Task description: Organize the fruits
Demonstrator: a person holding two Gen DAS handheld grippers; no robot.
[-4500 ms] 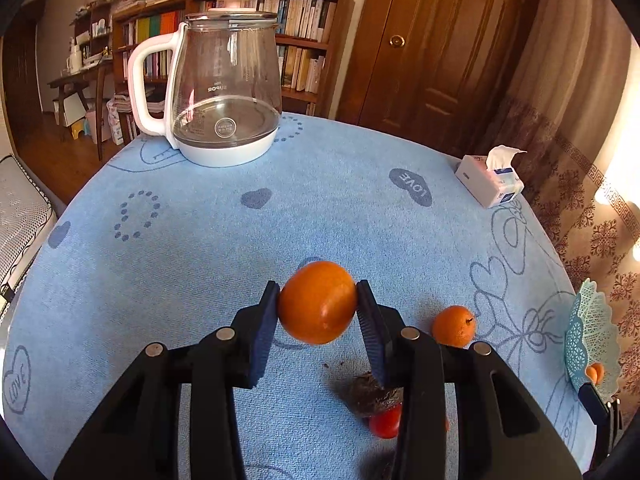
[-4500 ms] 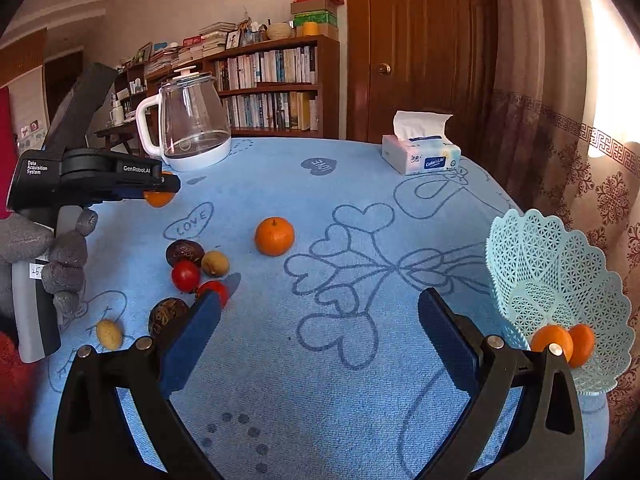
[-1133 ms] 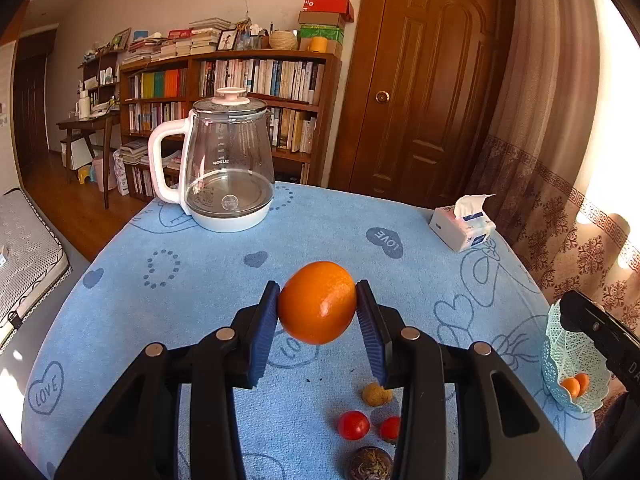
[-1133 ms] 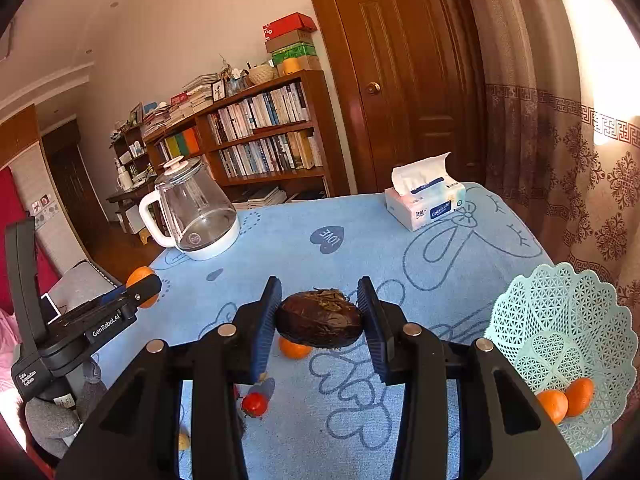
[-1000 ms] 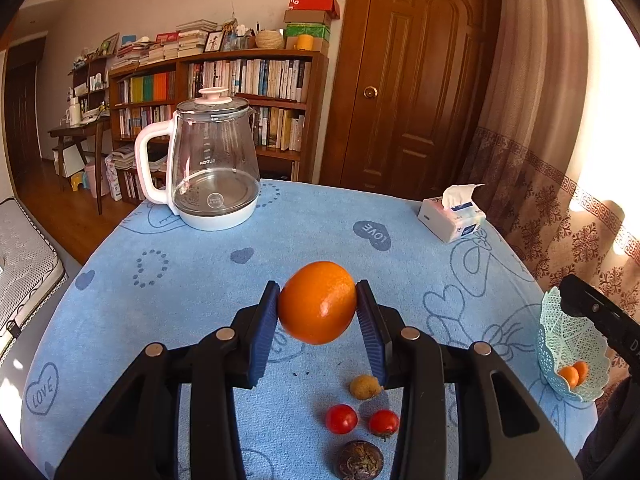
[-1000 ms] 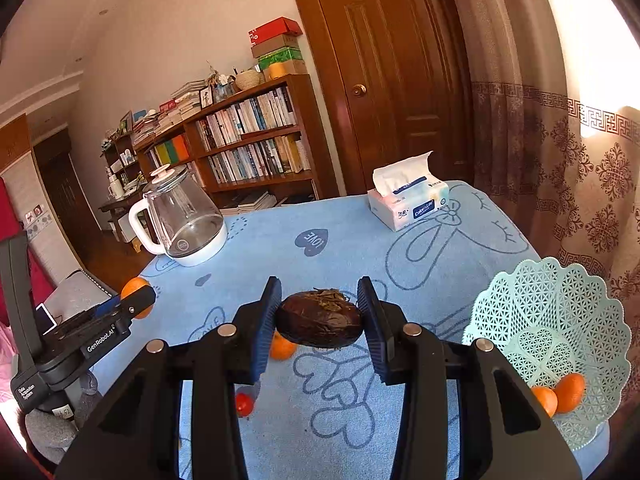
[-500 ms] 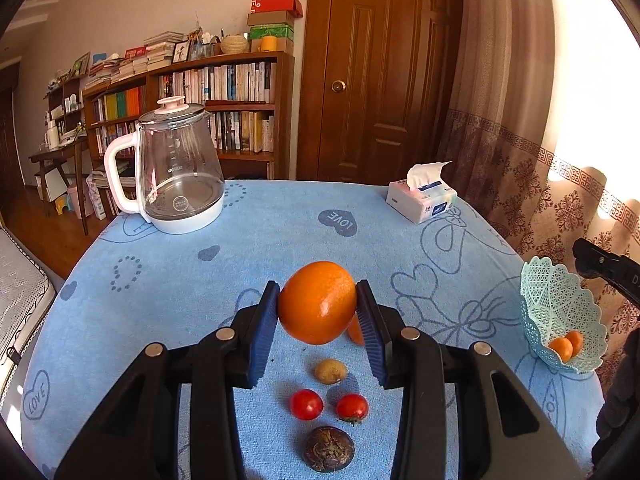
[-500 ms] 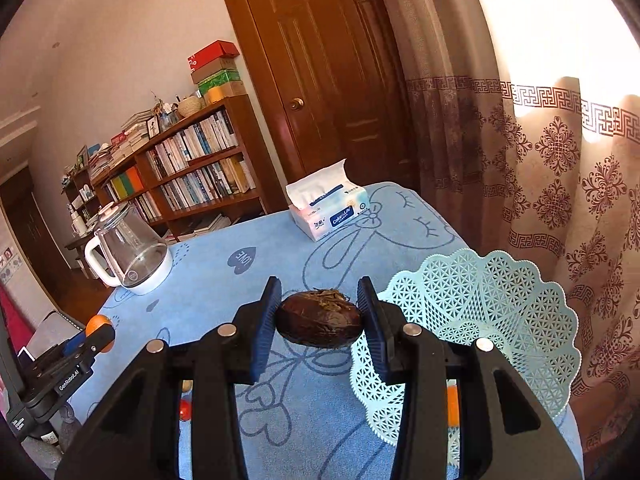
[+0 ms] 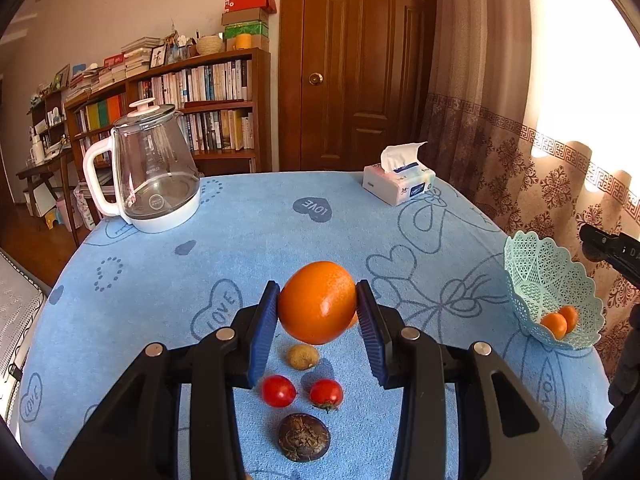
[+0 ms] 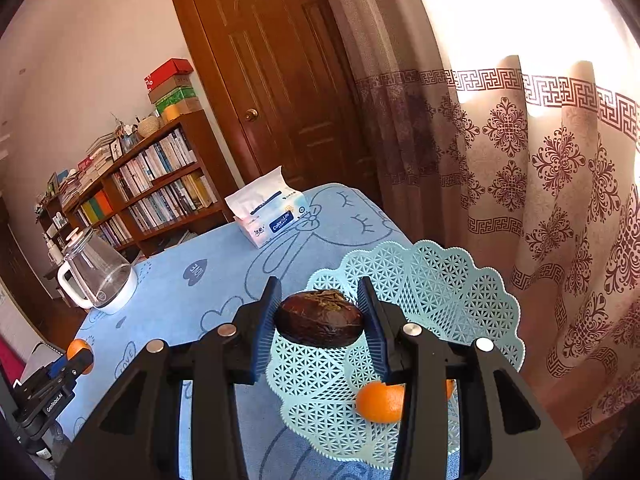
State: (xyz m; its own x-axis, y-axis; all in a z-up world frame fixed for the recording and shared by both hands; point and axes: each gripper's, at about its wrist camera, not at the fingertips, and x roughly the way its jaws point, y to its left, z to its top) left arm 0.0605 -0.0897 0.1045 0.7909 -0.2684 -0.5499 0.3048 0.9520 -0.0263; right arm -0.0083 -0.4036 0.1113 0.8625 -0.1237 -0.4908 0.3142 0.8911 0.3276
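Observation:
My left gripper (image 9: pixel 318 316) is shut on a large orange (image 9: pixel 318 302) and holds it above the blue tablecloth. Below it lie a small tan fruit (image 9: pixel 303 357), two red tomatoes (image 9: pixel 278 390) (image 9: pixel 326 393) and a dark wrinkled fruit (image 9: pixel 304 437). The mint lattice basket (image 9: pixel 536 276) stands at the table's right edge with two tangerines (image 9: pixel 554 325) inside. My right gripper (image 10: pixel 319 322) is shut on a dark wrinkled fruit (image 10: pixel 320 323) and holds it over the basket (image 10: pixel 440 280). A tangerine (image 10: pixel 378 402) shows in the basket under it.
A glass kettle (image 9: pixel 154 172) stands at the table's far left and a tissue box (image 9: pixel 398 184) at the far right. Curtains (image 10: pixel 540 200) hang close behind the basket. A door and bookshelves are behind the table.
My right gripper has carried the dark fruit rightward, from over the tablecloth to above the basket. My left gripper has swung right with the orange, and the basket now shows closer.

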